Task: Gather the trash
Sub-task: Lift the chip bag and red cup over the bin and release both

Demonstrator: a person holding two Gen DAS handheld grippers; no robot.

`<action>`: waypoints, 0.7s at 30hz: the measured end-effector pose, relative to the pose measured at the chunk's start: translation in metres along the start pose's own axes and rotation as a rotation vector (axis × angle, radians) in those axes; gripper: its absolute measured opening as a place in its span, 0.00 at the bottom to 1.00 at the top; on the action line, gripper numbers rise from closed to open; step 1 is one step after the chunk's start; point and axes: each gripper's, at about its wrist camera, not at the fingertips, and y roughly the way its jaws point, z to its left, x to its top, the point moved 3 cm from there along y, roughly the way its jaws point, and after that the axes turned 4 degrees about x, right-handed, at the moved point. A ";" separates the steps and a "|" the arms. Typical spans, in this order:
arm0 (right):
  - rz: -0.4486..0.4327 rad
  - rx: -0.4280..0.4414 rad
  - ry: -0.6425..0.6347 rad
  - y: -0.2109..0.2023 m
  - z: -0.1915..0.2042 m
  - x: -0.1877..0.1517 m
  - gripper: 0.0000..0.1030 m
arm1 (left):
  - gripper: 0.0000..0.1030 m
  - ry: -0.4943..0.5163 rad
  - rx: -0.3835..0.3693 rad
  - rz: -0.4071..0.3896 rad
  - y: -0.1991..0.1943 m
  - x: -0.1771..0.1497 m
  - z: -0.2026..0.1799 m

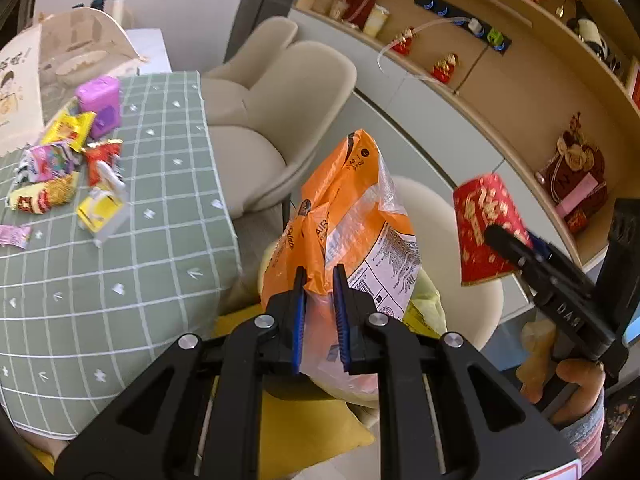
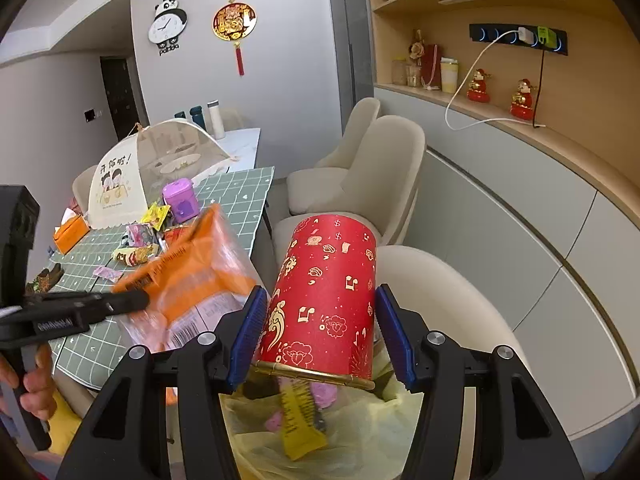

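The dining table [image 1: 160, 240] fills the left half of the left wrist view under a green checked tablecloth [image 1: 176, 200], and beige chairs [image 1: 256, 136] line up along its edge toward the upper middle. A long curved shelf unit [image 1: 520, 80] sweeps across the upper right, dotted with red ornaments. In the upper left of the frame stands a mesh food cover [image 1: 76, 52], and just below it a purple box [image 1: 100, 104] sits beside a scatter of snack wrappers [image 1: 64, 168] lying on the cloth.

Centre frame, the orange plastic bag [image 1: 352, 216] stands tall, and the left gripper [image 1: 320, 300] is clenched on its lower part, both blue pads pressing into the crumpled film. Beneath it a pale yellow trash bag [image 2: 360, 432] opens at the bottom of the right wrist view, and there's a yellow wrapper [image 2: 300, 420] and some pink scraps [image 2: 324, 396] already inside it.

Over to the right wrist view: the red paper cup [image 2: 332, 292], gold-patterned, sits dead centre, tipped with its gold rim down over the trash bag. The right gripper [image 2: 324, 336] has it between the pads; the left pad touches the cup's side, the right pad looks just off it, so I cannot tell whether that grip is firm. At the left edge of that view a hand [image 2: 28, 380] wraps the other gripper's handle, the orange bag blurred beside it.
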 end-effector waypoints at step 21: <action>0.048 0.118 0.039 0.031 -0.017 -0.023 0.51 | 0.34 0.027 -0.056 0.116 0.058 -0.011 -0.042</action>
